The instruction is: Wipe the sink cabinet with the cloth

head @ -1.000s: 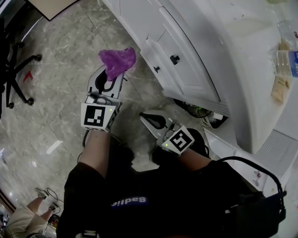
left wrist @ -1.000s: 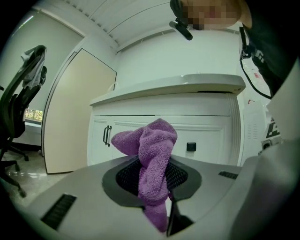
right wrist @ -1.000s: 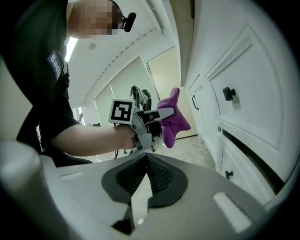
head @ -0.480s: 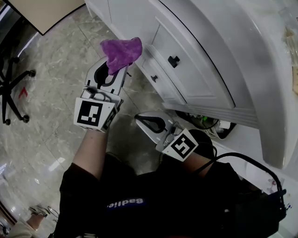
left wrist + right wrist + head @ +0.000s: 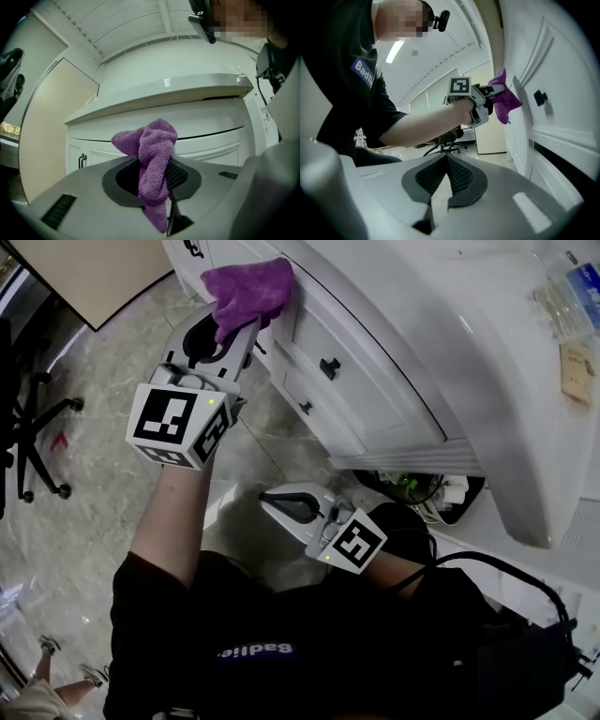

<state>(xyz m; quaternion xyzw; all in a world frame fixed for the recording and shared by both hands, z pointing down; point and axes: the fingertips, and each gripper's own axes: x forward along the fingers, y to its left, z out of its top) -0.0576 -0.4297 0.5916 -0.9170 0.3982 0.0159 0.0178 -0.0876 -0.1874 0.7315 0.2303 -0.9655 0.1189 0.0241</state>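
One cloth [image 5: 154,140] sits pinched in left claw [image 5: 154,174].

The right gripper's [image 5: 446,161] dark ribbed jaws meet with nothing between them. Beyond them, up and to the right, the left gripper [image 5: 493,93] holds a crumpled purple terry cloth [image 5: 505,101] against the white panelled cabinet front [image 5: 555,61], beside a small black knob [image 5: 540,97].

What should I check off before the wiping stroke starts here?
1. Left gripper shut on purple cloth: ok.
2. Enough cloth bunched beyond the jaws to wipe with: ok.
3. Cloth touching the front of the white sink cabinet: looks so in the head view, ok.
4. Right gripper shut, empty, held low and apart from the cloth: ok.
5. Black knob apart from the cloth: ok.
6. Cloth damp or dry: cannot tell.
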